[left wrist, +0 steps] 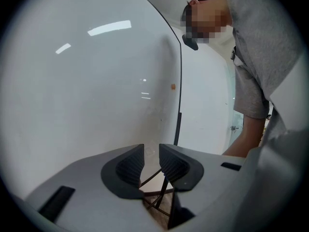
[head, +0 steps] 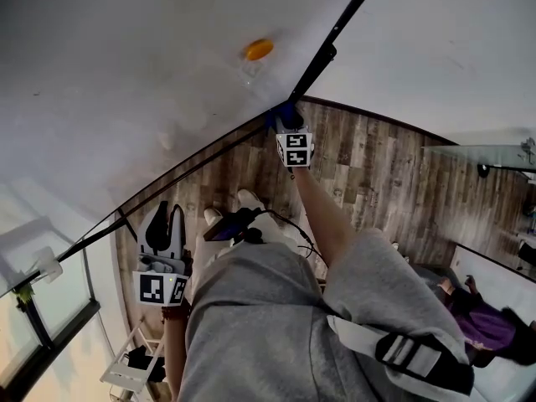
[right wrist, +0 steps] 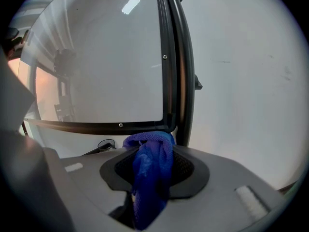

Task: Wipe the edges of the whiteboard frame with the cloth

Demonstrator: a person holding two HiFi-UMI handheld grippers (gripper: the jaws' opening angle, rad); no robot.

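Noting right gripper [right wrist: 154, 151] clamped on the blue cloth [right wrist: 152, 178], which bulges out ahead of the jaws. Whiteboard frame [right wrist: 176, 57] lies just beyond, its corner [right wrist: 169, 125] right at the cloth; contact not resolvable. 1 rail's long axis runs straight away toward the far side, and the other rail [right wrist: 96, 126] runs left. Left gripper [head: 163, 262], jaws slightly apart on nothing, hangs well apart, so right is nearer.

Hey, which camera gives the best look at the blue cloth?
The right gripper view: the cloth fills the foreground, clamped in the right gripper. The head view shows only a blue scrap at that gripper. The left gripper view shows none of it.
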